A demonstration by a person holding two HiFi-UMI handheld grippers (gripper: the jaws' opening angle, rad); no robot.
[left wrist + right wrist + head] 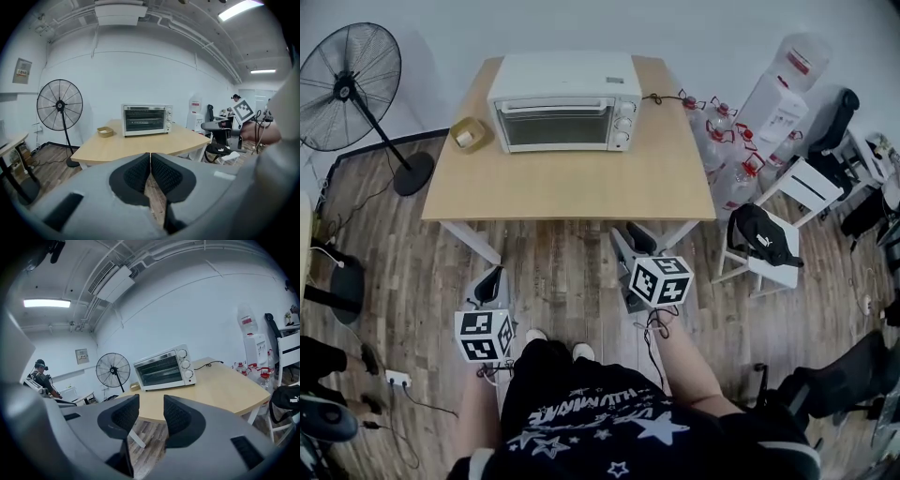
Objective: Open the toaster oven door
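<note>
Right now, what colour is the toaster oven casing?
White toaster oven, dark glass door; head view shows it best.

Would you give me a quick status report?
Left hand-held gripper shut, empty; right hand-held gripper open, empty. Toaster oven door closed, untouched. Tray beside it, not blocking.

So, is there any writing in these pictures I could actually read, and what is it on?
Nothing can be quoted with confidence.
On the person's black shirt: a line of white print, too distorted to read.
On the wall sign: too small.
On the water dispenser: a red label, blurred.
On the toaster oven: no legible brand or dial numbers.
</note>
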